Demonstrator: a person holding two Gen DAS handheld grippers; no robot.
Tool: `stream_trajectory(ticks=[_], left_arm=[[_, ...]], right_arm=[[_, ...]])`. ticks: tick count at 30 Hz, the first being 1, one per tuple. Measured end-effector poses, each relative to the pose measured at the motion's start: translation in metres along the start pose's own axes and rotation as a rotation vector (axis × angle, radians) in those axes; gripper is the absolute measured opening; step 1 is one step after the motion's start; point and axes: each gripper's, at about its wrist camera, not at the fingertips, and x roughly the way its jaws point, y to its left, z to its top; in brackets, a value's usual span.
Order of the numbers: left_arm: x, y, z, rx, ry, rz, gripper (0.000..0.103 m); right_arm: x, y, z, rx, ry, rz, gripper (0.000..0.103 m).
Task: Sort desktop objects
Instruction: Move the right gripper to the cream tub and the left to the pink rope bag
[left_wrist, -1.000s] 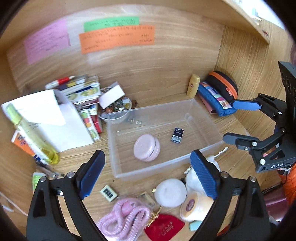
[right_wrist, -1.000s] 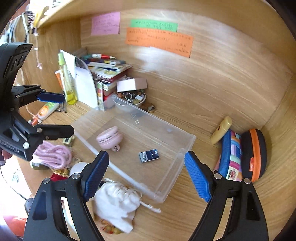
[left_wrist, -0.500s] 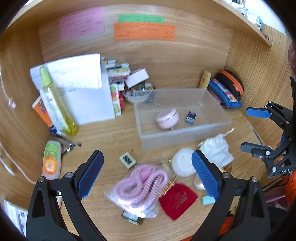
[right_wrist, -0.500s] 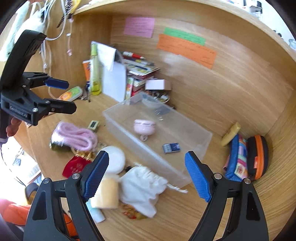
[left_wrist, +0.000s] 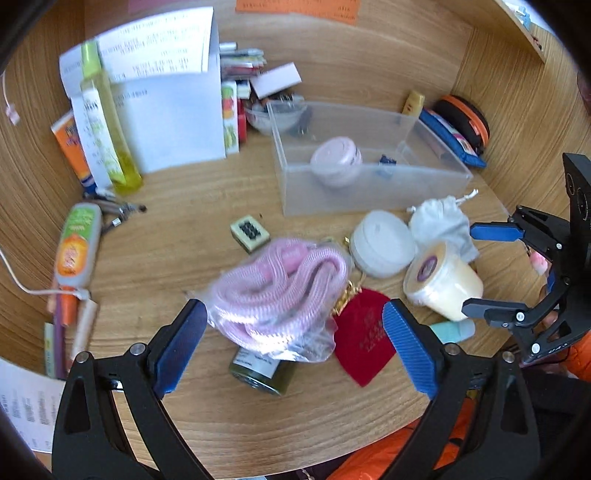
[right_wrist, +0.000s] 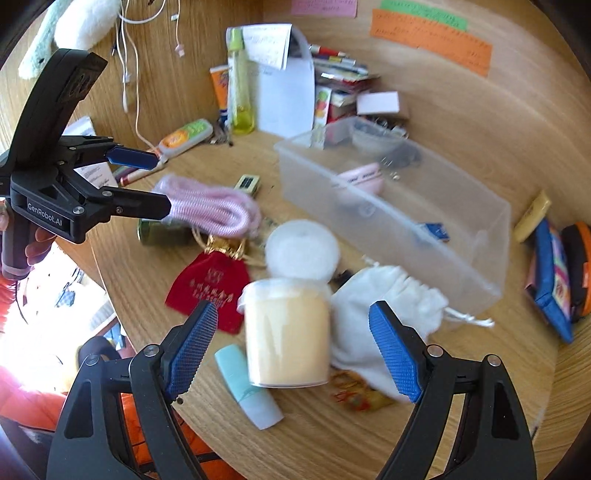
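My left gripper (left_wrist: 295, 347) is open, hanging over a pink coiled cable in a clear bag (left_wrist: 280, 291) that lies on a dark green jar (left_wrist: 262, 373). The bag sits between the blue pads without being squeezed. A cream jar (right_wrist: 286, 332) lies between the fingers of my open right gripper (right_wrist: 293, 350), with gaps on both sides. Around them lie a red pouch (right_wrist: 210, 291), a white round tub (right_wrist: 301, 247), a white drawstring pouch (right_wrist: 380, 314) and a teal tube (right_wrist: 247, 384). The clear bin (left_wrist: 369, 195) holds a pink round case (left_wrist: 336, 162) and a small blue card.
Papers, a yellow-green bottle (left_wrist: 107, 122), an orange tube and stacked books stand at the back left. Pencil cases (right_wrist: 554, 273) lean in the back right corner. A green-orange tube (left_wrist: 75, 247) and pens lie at the left. The desk's front edge runs just below the grippers.
Both grippers have drawn back from the bin and sunk toward the loose items at the desk front. The pink cable bag and cream jar now sit between their fingers.
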Motion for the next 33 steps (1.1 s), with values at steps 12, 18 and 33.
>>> stream_trajectory(ticks=[12, 18, 33], left_arm=[[0.036, 0.021, 0.002, -0.053, 0.078, -0.016, 0.097], [0.051, 0.028, 0.009, -0.067, 0.099, -0.019, 0.097], [0.079, 0.019, 0.037, -0.047, 0.138, -0.027, 0.098]], right_arm=[[0.037, 0.001, -0.004, 0.014, 0.089, 0.066, 0.082], [0.049, -0.002, 0.0, 0.035, 0.106, 0.093, 0.082], [0.055, -0.002, 0.004, -0.006, 0.076, 0.084, 0.068]])
